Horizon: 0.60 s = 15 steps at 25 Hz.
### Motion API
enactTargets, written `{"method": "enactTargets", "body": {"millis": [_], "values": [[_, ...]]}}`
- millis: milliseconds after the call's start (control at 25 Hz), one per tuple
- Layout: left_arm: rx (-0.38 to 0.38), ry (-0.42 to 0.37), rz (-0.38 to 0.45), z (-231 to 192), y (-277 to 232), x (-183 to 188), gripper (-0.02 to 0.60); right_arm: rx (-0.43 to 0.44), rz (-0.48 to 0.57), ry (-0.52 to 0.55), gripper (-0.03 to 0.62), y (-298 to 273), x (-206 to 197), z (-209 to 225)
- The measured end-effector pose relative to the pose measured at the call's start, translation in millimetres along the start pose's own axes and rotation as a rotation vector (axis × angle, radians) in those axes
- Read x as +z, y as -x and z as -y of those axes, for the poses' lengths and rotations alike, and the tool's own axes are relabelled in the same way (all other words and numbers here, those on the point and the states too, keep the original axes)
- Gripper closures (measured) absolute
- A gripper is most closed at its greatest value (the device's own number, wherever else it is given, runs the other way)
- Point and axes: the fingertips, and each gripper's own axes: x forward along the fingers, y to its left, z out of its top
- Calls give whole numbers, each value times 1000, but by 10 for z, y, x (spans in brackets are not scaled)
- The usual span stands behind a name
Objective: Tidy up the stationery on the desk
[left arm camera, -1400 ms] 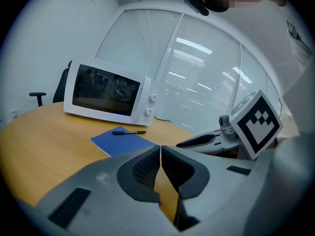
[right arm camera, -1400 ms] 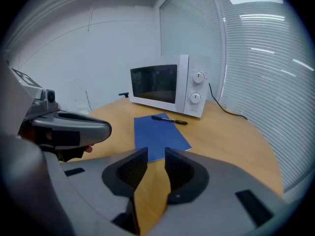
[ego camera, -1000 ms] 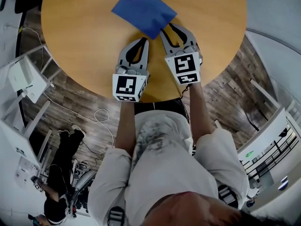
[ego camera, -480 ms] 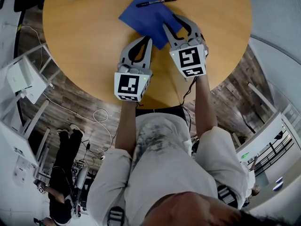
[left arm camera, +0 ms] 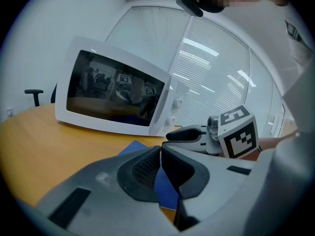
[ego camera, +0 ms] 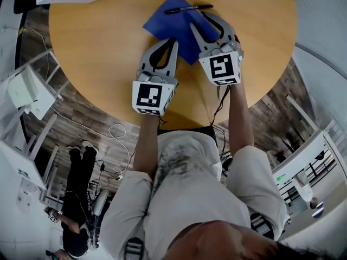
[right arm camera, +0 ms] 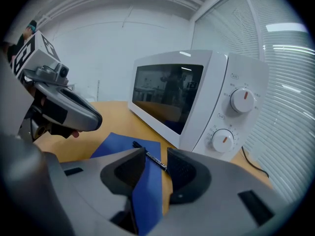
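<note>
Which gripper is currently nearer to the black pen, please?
Right. The right gripper, empty jaws just opened wider, is over the blue sheet, just short of the pen; the left gripper is farther back, at the sheet's near edge.

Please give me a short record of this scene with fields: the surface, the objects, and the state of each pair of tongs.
surface: round wooden table
stationery: black marker lying across blue notebook
appliance: white microwave
left tongs: shut, empty
right tongs: open, have just been opening, nothing between them, over the notebook
</note>
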Motion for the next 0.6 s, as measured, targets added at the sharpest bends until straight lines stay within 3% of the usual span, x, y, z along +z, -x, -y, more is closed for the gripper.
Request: {"method": "enactTargets", "body": {"millis": [360,440,520,600], "values": [[-11,22,-23,-168,-97,-75,565,16,15,28,402,-279,-84,49],[-11,29,-25,-189,-111,-98,565,53,-8,23,398,-340,-122,18],[-16,28,-29,-197,-117,-104,565,120,-73,-7,336,-426,-152,12],[-15,30,-32,-215,-116,-104,565,157,-108,-18,333,-510,-89,92]]}}
